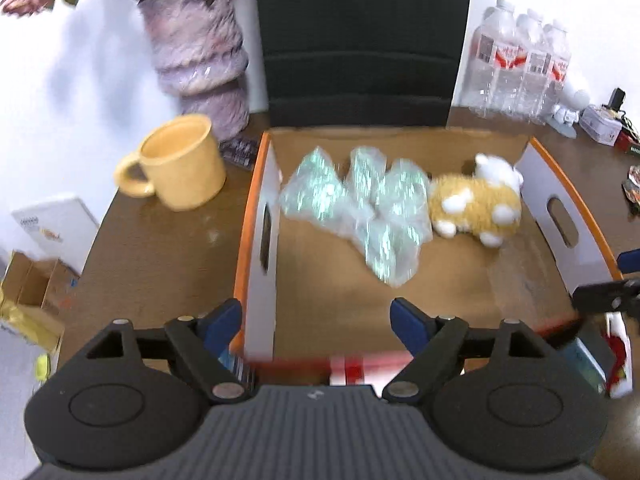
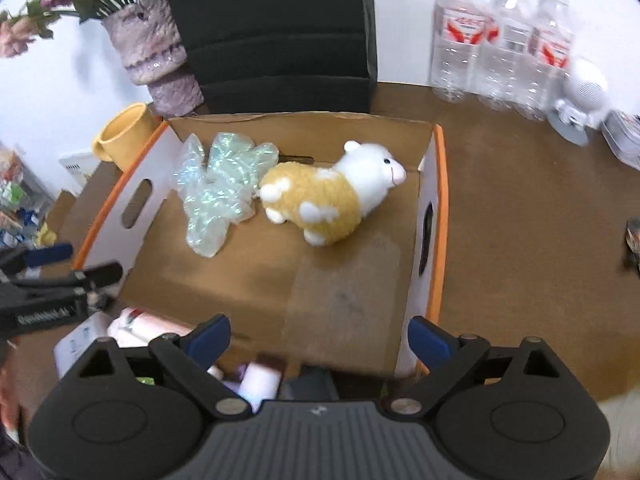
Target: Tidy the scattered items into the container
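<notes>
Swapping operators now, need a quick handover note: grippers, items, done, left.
Left gripper: open, nothing between its jaws.
Right gripper: open, holding nothing.
Both hang over the near edge of the cardboard box.
Done: plush toy and iridescent plastic bag lie in the box.
Left: blurred small items at the box's near edge; a dark object on the table to its right. Yellow mug stands outside, maybe not part of the job.

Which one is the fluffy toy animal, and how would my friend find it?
Look into the big open cardboard box with orange-edged sides on the brown table. The small plush animal with a yellow woolly body and white head lies near the back. Beside it is only a crinkly, shiny clear-green plastic wrapper; the toy is soft and has a face.
</notes>
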